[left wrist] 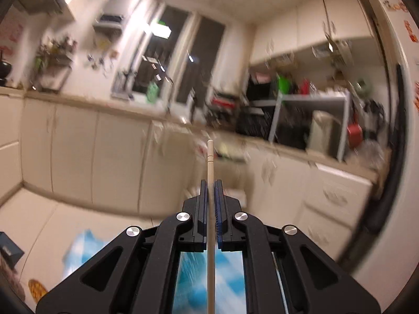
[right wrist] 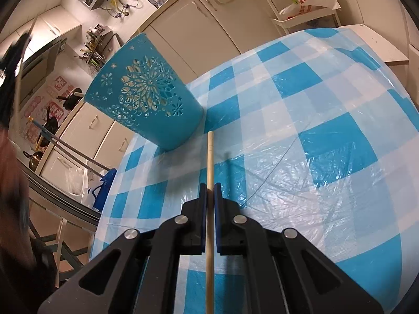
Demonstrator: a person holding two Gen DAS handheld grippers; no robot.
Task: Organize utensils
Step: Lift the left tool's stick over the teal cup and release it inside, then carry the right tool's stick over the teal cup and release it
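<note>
In the left wrist view my left gripper is shut on a pale wooden chopstick that runs straight out between the pads, held level and high over the kitchen. My right gripper is shut on a second wooden chopstick, tilted down over the blue-and-white checked tablecloth. Just beyond that chopstick's tip stands a teal cut-out utensil holder. At the far left edge of the right wrist view the left gripper shows as a blurred dark shape with its chopstick.
Cream cabinets and a cluttered counter with a metal rack ring the room. A white side shelf with a bag stands past the table's far edge. A blue bag and stool legs sit left of the table.
</note>
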